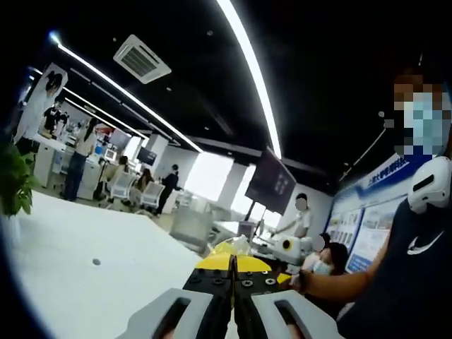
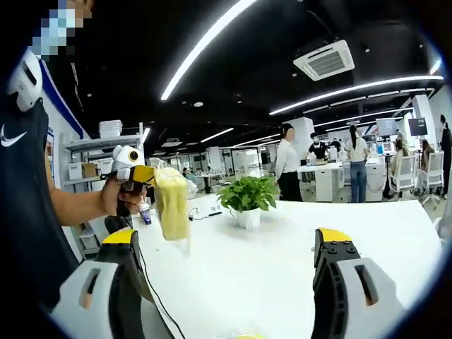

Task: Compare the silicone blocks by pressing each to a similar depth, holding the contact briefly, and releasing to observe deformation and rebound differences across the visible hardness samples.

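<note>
My left gripper has its yellow-tipped jaws pressed close together, and a pale translucent edge of a silicone block pokes out past the tips. In the right gripper view, a hand holds that left gripper up in the air at the left. A pale yellow silicone block hangs pinched in it above the white table. My right gripper is open, jaws wide apart with nothing between them. A yellowish bit shows at the bottom edge; I cannot tell what it is.
A potted green plant stands mid-table, and a black cable runs along the table's left side. The person's dark-shirted body is close at the right. The plant also edges the white table. Desks and several people fill the background.
</note>
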### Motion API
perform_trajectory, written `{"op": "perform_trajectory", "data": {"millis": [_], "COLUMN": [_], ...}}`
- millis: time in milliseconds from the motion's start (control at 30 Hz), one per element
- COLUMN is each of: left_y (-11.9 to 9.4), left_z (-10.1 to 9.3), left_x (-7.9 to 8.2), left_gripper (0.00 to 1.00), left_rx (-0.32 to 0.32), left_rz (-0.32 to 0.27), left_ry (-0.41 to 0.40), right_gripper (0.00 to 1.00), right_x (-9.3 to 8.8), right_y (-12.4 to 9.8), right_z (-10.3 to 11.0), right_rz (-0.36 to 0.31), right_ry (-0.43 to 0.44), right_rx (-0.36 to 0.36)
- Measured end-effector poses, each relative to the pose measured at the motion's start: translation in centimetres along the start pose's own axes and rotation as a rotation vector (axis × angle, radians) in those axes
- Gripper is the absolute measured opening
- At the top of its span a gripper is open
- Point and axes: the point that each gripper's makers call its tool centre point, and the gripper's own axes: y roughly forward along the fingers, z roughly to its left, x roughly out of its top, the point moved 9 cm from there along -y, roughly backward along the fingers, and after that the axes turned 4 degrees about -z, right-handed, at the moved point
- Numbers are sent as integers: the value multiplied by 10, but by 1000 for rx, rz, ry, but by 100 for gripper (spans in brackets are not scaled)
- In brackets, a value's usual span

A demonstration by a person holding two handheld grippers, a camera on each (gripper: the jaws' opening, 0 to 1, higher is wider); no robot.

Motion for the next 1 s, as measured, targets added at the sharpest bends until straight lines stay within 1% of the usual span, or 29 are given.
{"op": "perform_trajectory", "data": {"millis": [100, 167, 233, 300, 433, 667, 800, 1000], "left_y": [0, -1, -1, -2, -3, -7, -8, -8], "left_z": [3, 4, 6, 7, 11, 15, 16, 16], "left_x": [-2, -4, -6, -7, -9, -13, -14, -13], "left_gripper": [0, 0, 0, 0, 0, 0, 0, 0], "left_rx": [16, 22, 28, 35, 49, 74, 77, 74], "left_rz": [-3, -2, 0, 2, 0, 2, -2, 3], "left_ry": [-4, -12, -16, -19, -31, -47, -54, -56], "right_gripper": [96, 96, 96, 96, 96, 96, 96, 96], "right_x": [-7, -16, -23, -32, -45, -62, -73, -75], "right_y": [-14, -23, -32, -42, -60, -87, -98, -104], "right_z": [-7, -12, -15, -19, -25, -29, -28, -28], "right_rz": [0, 38, 48, 78, 97, 127, 171, 170], "right_ry": [-1, -7, -9, -14, -3, 10, -5, 3], "right_rx": [-61, -97, -128, -158, -203, -280, -300, -320]}}
